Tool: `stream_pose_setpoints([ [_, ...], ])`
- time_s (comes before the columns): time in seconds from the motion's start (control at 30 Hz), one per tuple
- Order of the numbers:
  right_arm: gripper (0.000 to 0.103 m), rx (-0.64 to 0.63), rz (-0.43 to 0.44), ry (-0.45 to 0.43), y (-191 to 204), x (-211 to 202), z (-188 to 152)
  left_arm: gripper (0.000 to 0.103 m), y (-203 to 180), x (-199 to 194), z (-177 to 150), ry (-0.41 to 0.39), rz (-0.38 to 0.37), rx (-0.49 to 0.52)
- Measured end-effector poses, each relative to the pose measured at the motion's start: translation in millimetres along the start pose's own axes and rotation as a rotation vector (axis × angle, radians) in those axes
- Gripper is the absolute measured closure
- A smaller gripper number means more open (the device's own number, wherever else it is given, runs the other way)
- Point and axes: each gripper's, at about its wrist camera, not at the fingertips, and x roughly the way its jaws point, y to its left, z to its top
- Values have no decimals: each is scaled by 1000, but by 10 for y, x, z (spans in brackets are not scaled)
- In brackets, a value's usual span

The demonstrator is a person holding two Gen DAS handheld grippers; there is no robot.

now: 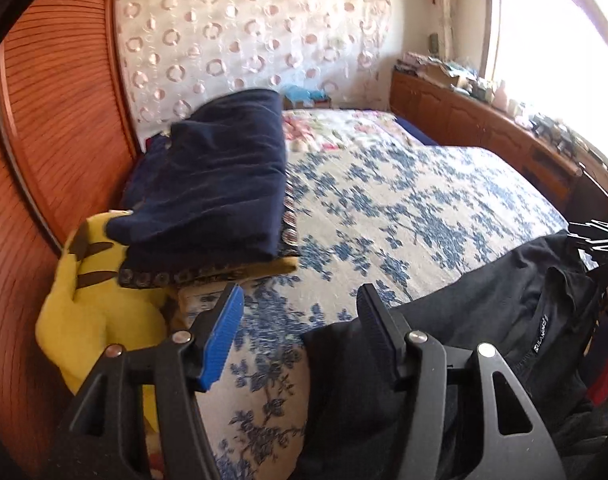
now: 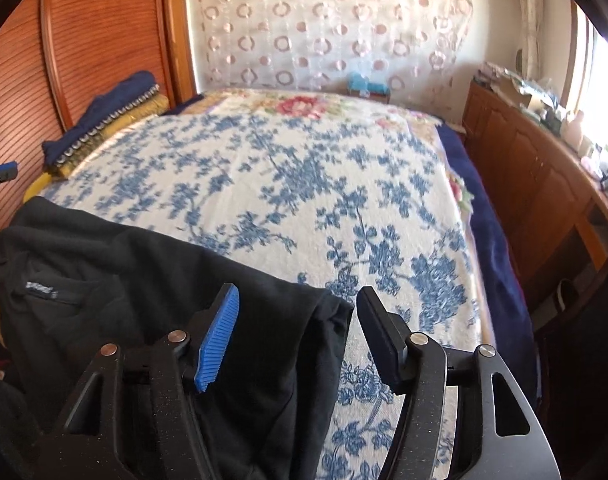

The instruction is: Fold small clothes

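Note:
A black garment (image 1: 484, 312) with a collar label lies spread on the near edge of the bed; it also shows in the right wrist view (image 2: 143, 276). My left gripper (image 1: 299, 300) is open, hovering over the garment's left edge, its fingers not closed on cloth. My right gripper (image 2: 295, 300) is open above the garment's right corner, the cloth lying under and between the fingers. The left gripper's blue pad (image 2: 1, 170) peeks in at the right view's left edge.
The bed has a white cover with blue flowers (image 2: 304, 168). A folded stack of navy and yellow clothes (image 1: 211, 184) sits on a yellow plush toy (image 1: 91, 304) by the wooden headboard (image 1: 51, 112). A wooden cabinet (image 2: 536, 176) runs along the right under the window.

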Motion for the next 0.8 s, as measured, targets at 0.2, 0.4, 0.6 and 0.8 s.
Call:
stream_pose_setpoints([
  [0.2,40,40,8,63,-73,212,-114,45,-62,271,-165,113,-66,-18],
  [0.4,39,33,21,58,-67,194,-133,45,-97,325,-300,148,-69,-29],
  [0.6,50,-8,35,55,40,164,-160,45,-82,345,-383,162,-92,-65],
  [0.8,92,-67,102,57,212,110,-182,71,-106,288,-424,149,-159,-75],
])
